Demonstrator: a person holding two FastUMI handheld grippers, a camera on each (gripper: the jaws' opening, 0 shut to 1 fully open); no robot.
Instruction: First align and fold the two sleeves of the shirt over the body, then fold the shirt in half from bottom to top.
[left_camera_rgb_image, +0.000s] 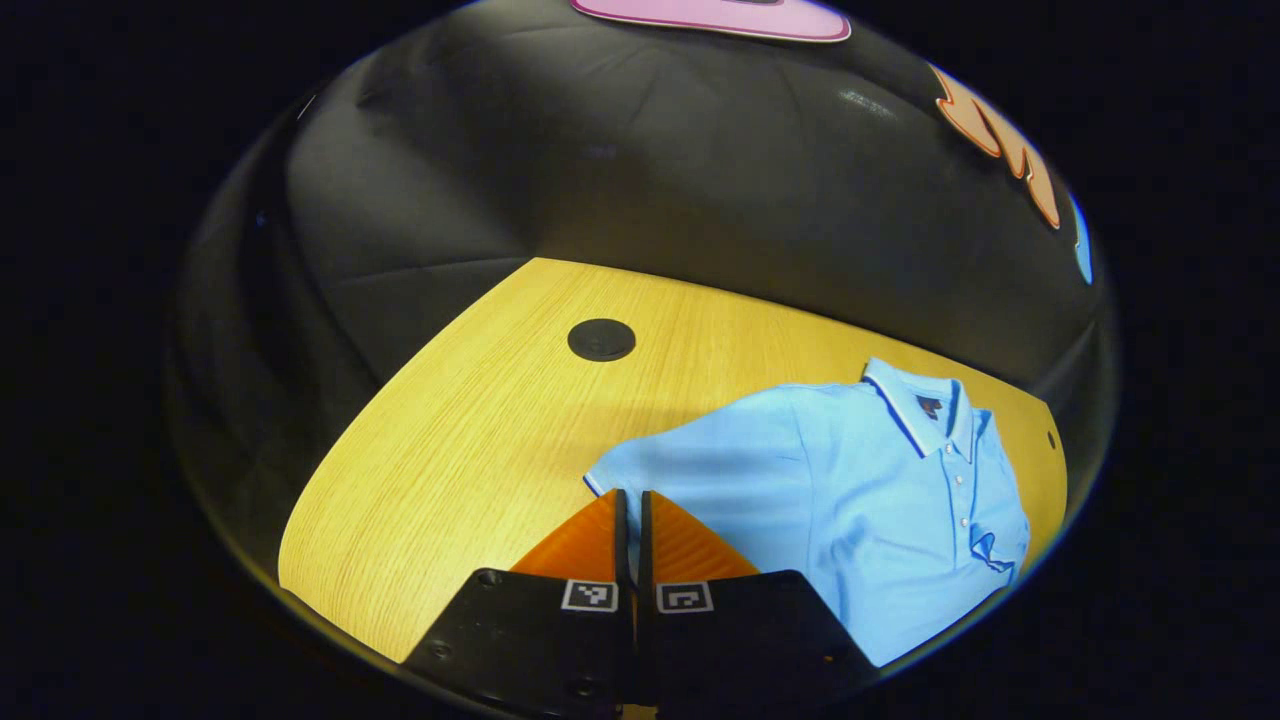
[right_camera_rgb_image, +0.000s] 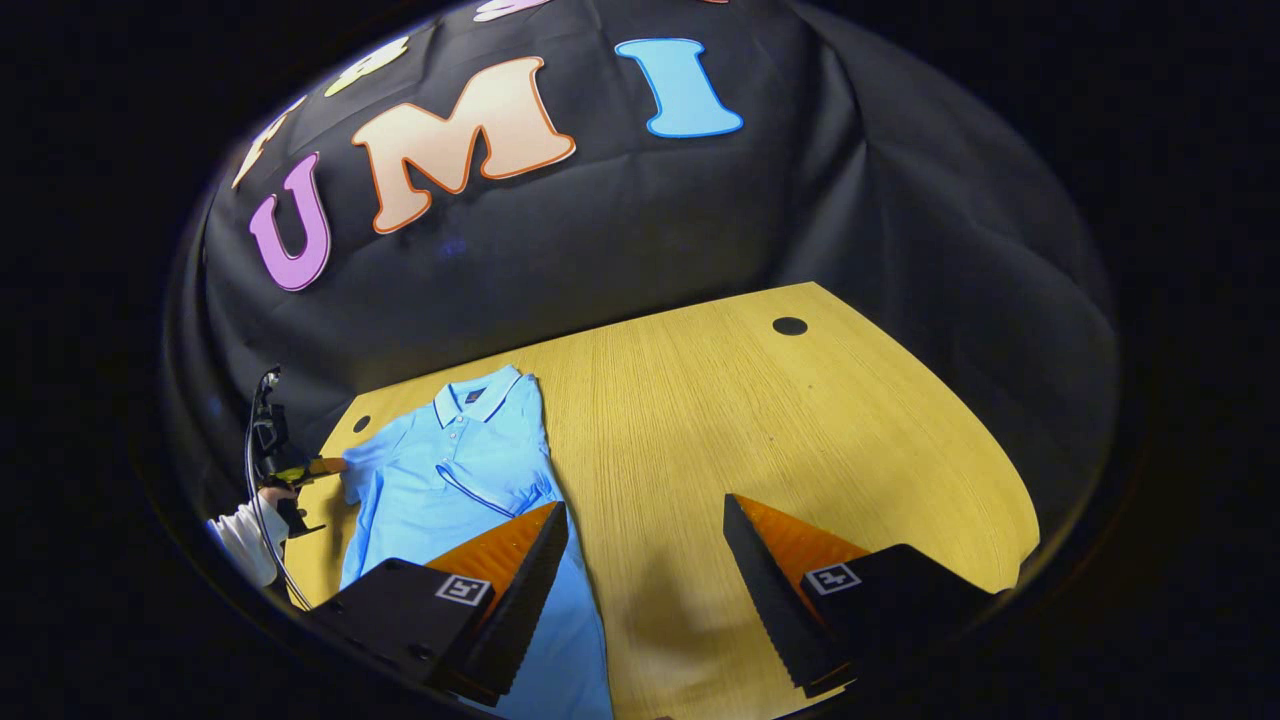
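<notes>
No readable text on anything. Square black-and-white fiducial markers sit on the finger mounts of the left hand-held gripper (left_camera_rgb_image: 630, 505) and right hand-held gripper (right_camera_rgb_image: 645, 540), patterns only. The shirt (left_camera_rgb_image: 850, 490) has a dark neck label (left_camera_rgb_image: 929, 405), too small to read.

shirt (left_camera_rgb_image: 860, 490) light blue, collar (left_camera_rgb_image: 915, 405) edged white + dark blue stripe, lower right of left gripper view. table (right_camera_rgb_image: 780, 420) yellow wood grain, black round caps (left_camera_rgb_image: 601, 340). sleeve (right_camera_rgb_image: 245, 540) white, far left.
</notes>
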